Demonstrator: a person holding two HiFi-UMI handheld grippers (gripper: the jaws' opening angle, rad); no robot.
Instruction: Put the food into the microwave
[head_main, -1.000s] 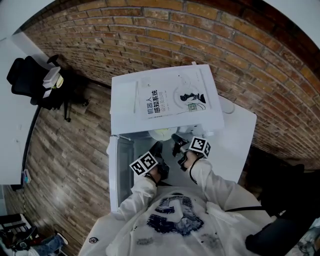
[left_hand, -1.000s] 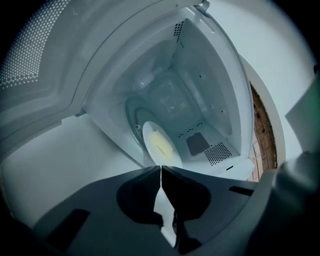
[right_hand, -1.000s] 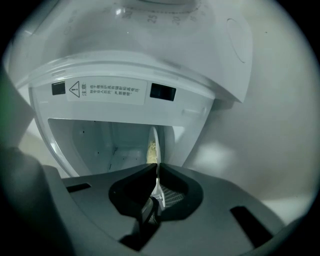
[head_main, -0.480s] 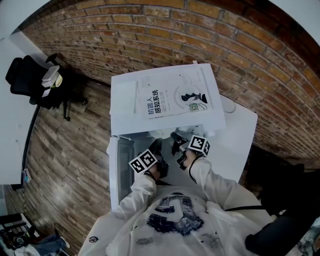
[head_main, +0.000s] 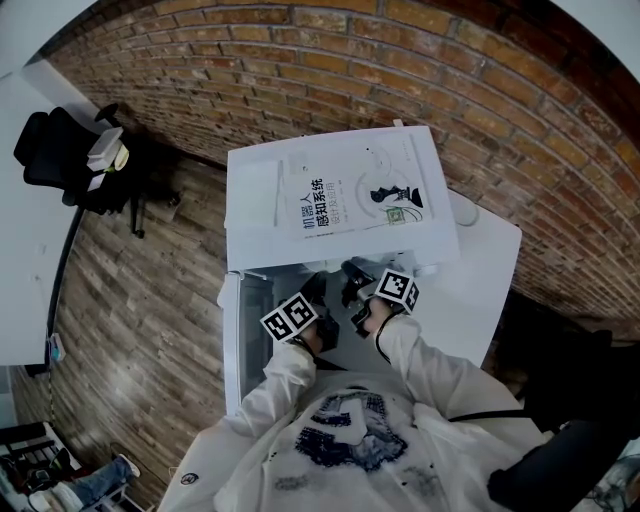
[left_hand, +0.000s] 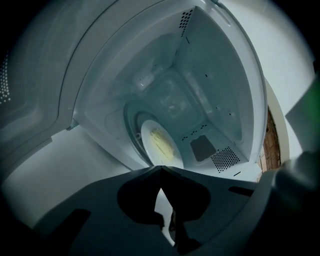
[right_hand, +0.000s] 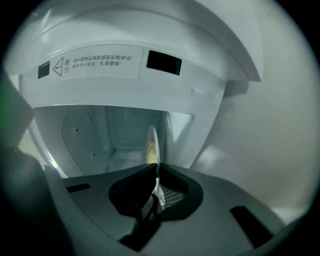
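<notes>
The white microwave (head_main: 260, 195) stands with its door (head_main: 231, 345) swung open to the left. In the left gripper view a white plate (left_hand: 172, 159) with pale yellow food (left_hand: 161, 142) sits on the turntable inside the cavity (left_hand: 200, 90). My right gripper (right_hand: 156, 169) is shut on that plate's rim (right_hand: 152, 142), seen edge-on with the food (right_hand: 148, 149) beside it. My left gripper (left_hand: 161, 169) is at the cavity mouth just short of the plate, shut with nothing between its jaws. In the head view both grippers, left (head_main: 318, 292) and right (head_main: 350, 272), reach into the opening; the plate is hidden there.
A book (head_main: 350, 195) lies on the microwave's top. The microwave sits on a white table (head_main: 475, 290) against a brick wall (head_main: 520, 110). A black office chair (head_main: 65, 160) stands on the wooden floor at far left. A warning label (right_hand: 95, 65) runs above the opening.
The plate's edge showed at the opening a second ago and is now out of sight under the microwave's top. Both hands have stayed almost still.
</notes>
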